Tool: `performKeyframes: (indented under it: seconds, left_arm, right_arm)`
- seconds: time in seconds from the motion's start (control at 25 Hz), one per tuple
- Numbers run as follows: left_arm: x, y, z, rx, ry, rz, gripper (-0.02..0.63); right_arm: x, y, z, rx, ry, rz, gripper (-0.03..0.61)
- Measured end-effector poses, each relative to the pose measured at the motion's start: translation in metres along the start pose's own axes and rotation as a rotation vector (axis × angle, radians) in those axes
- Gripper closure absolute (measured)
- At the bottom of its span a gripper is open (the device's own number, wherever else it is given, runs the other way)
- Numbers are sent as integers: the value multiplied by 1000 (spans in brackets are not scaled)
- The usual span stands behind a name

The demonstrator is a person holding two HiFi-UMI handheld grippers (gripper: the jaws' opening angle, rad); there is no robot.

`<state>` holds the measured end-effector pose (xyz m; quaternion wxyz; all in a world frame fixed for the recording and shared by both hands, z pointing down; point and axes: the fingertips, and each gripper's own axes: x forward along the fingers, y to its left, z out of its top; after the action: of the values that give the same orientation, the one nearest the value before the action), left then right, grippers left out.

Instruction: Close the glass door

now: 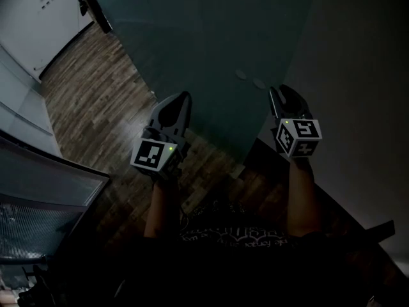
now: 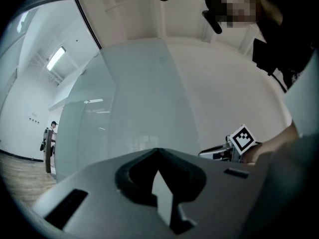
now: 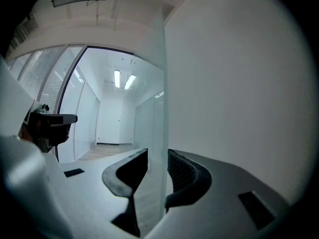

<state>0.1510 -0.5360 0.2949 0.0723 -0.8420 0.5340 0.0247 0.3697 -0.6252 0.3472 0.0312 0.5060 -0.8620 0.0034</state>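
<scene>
The glass door (image 1: 211, 50) is standing open, swung out across the wooden floor (image 1: 96, 88), with its free edge rising upright beside the pale wall (image 1: 358, 56). That upright edge is the line the coming move is turning on.

The right gripper (image 3: 157, 154) is sitting right on it. In the right gripper view the fingers (image 3: 185, 172) are standing apart with the edge of the pane running up between them. The right-hand finger is lying against the glass, while a thin gap is showing on the other side. So the fingers are straddling the edge rather than clearly pinching it.

The left gripper (image 1: 181, 100) is pointing at the broad face of the pane, off to the left of the edge and lower down in the head view. Its fingers are pressed together at the tips and are holding nothing. Whether the tips are touching the glass cannot be told from these views.

The right hand is therefore the nearer one to the edge, and it is looking like the hand that is taking hold for the swing. The door is lying straight ahead of both grippers, with its face to the left of the right gripper's fingers.

The likely next step is closing the right fingers on the edge, or pushing flat with the left, and swinging the pane round on its hinge side. A loose hold on bare glass is risking a slip.
</scene>
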Motion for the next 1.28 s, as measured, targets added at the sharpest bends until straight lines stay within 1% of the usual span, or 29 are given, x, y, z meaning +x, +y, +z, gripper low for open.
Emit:
performKeyframes:
  seconds: [0.2,0.48,0.6,0.72,0.84,1.28]
  left_arm:
    - [-27,-12,-1,6,-10,4,612]
    - [-42,-17,3,3,-8,25,612]
    - [-52,-19,7,7,-13,38,612]
    - [-62,-22,11,12,-13,47,612]
    - [-76,-23,14,12,-13,63,612]
    - [-136,-24,19,14,10,135,612]
  right_arm:
    - [-18,23,-8,-24,2,11,462]
    - [-25,42,-3,-45,2,66,463]
    - [-31,50,-2,-59,4,79,477]
    - [-36,54,0,-74,3,75,520]
    - [-41,63,2,-86,4,79,522]
    - [-59,99,10,-72,0,116,528]
